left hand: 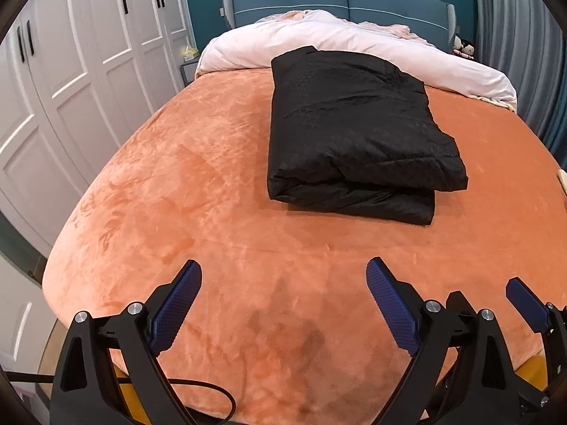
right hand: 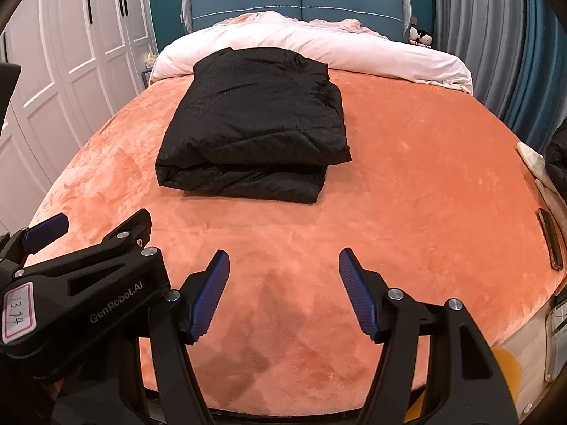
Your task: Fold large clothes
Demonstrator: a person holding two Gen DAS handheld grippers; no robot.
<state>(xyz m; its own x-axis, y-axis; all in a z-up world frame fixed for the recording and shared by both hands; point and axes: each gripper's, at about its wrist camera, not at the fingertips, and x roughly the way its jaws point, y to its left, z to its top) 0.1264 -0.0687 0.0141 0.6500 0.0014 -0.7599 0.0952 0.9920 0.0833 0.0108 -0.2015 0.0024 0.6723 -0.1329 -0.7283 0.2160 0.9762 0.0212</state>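
Left wrist view: black coat point(left hand: 358, 134) lies folded in a thick bundle on the orange blanket point(left hand: 177, 212), toward the far half of the bed, its far edge against the pale pink duvet point(left hand: 319, 40). Left gripper point(left hand: 283, 276) hangs over the near blanket, jaws spread wide, nothing between them. Right gripper point(right hand: 283, 265) just beside it, jaws parted and empty, well apart from the coat. White wardrobe doors point(left hand: 71, 71) stand left; a dark phone point(right hand: 550, 244) lies at the right edge.
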